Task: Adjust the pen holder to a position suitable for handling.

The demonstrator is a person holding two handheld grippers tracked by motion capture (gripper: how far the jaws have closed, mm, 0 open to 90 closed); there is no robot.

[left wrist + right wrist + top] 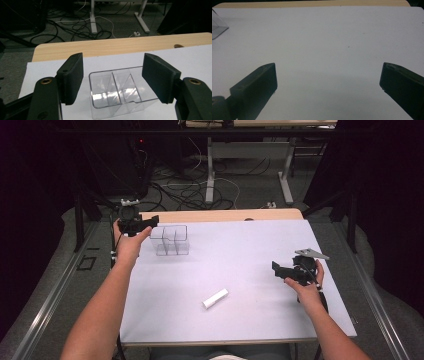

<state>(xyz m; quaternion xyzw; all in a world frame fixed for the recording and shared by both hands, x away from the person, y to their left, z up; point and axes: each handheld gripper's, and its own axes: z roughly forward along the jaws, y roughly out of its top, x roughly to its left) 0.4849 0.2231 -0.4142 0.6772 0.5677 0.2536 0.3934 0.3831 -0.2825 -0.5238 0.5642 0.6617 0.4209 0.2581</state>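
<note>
Clear divided box between and just beyond spread left tongs, untouched, right tongs spread wide, well apart.

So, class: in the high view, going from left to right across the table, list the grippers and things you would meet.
Left gripper → clear plastic divided box → small white cylinder lying on the sheet → right gripper.
</note>
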